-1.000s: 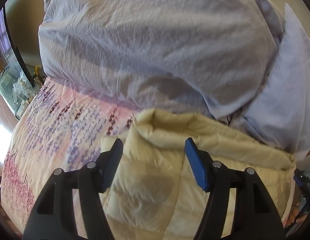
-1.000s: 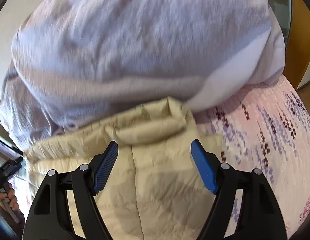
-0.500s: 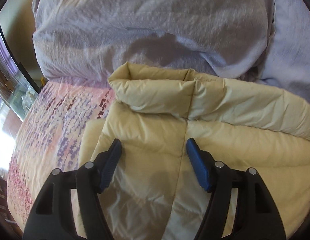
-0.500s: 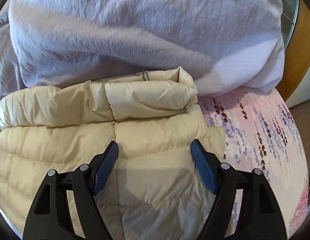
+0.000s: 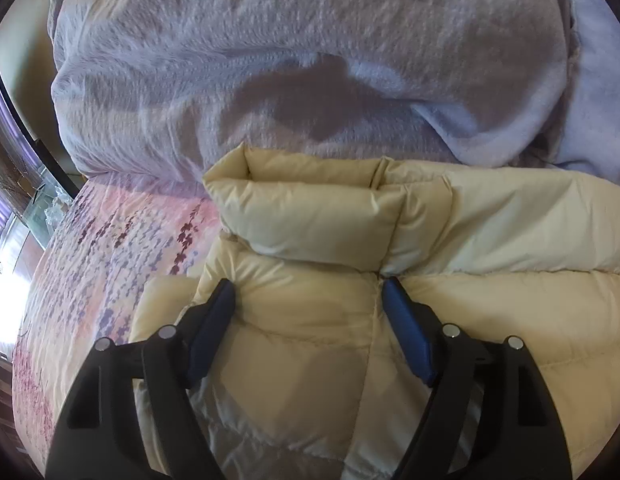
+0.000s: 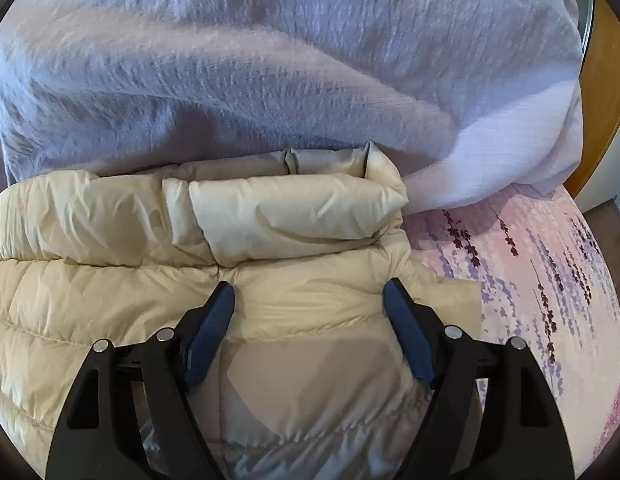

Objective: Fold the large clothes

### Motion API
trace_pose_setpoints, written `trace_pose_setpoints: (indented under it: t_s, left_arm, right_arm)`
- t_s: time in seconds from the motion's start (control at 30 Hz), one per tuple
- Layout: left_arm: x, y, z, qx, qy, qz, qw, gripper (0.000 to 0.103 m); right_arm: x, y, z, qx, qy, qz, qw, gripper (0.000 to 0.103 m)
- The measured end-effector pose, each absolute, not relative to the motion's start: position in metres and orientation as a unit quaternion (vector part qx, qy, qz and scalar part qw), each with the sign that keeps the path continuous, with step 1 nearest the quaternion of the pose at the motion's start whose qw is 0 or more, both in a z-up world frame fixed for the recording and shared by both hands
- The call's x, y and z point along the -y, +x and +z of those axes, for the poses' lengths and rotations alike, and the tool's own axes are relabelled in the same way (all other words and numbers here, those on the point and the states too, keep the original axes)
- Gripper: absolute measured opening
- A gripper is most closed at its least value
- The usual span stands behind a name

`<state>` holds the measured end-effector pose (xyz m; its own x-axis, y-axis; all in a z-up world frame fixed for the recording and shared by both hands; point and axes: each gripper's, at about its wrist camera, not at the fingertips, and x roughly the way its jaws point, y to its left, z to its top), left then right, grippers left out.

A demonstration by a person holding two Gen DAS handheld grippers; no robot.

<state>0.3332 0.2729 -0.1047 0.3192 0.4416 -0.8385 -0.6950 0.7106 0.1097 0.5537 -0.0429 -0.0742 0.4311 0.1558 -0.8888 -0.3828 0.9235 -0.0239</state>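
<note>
In the left wrist view, the left gripper (image 5: 308,300) has its two blue pads spread wide with nothing clamped between them, poised low over the one cream puffer jacket (image 5: 490,280) that lies on the bed (image 5: 90,280); compared with half a second ago the jacket's rolled collar (image 5: 310,216) sits a little closer to the pads and the camera has tipped slightly, while a second ago the jacket was bunched far lower in the frame and only its upper edge showed. One lavender duvet (image 5: 270,60) is heaped behind the jacket, touching its top edge, and one floral bed sheet covers the mattress to the left. In the right wrist view, the right gripper (image 6: 308,300) is likewise wide open and holds nothing, its pads just above the jacket (image 6: 90,300) below the collar (image 6: 294,216); against the frame from half a second ago the collar has come nearer and looks larger, and a second ago that picture was blurred with the jacket lumped up under the duvet (image 6: 270,60). The jacket now spreads flat to the left, and the floral sheet (image 6: 550,280) shows at the right, beside a strip of wooden furniture at the frame's edge
</note>
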Motion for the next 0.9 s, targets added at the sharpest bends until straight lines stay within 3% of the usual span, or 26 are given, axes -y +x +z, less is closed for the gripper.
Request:
trace_pose_setpoints:
  t_s: [0.9]
  left_arm:
    - [-0.273,0.342,-0.124,-0.450,-0.146,0.360,0.805,0.085]
  right_arm:
    - [0.034,0.567,-0.107,-0.500,-0.107,0.154,0.845,0.089]
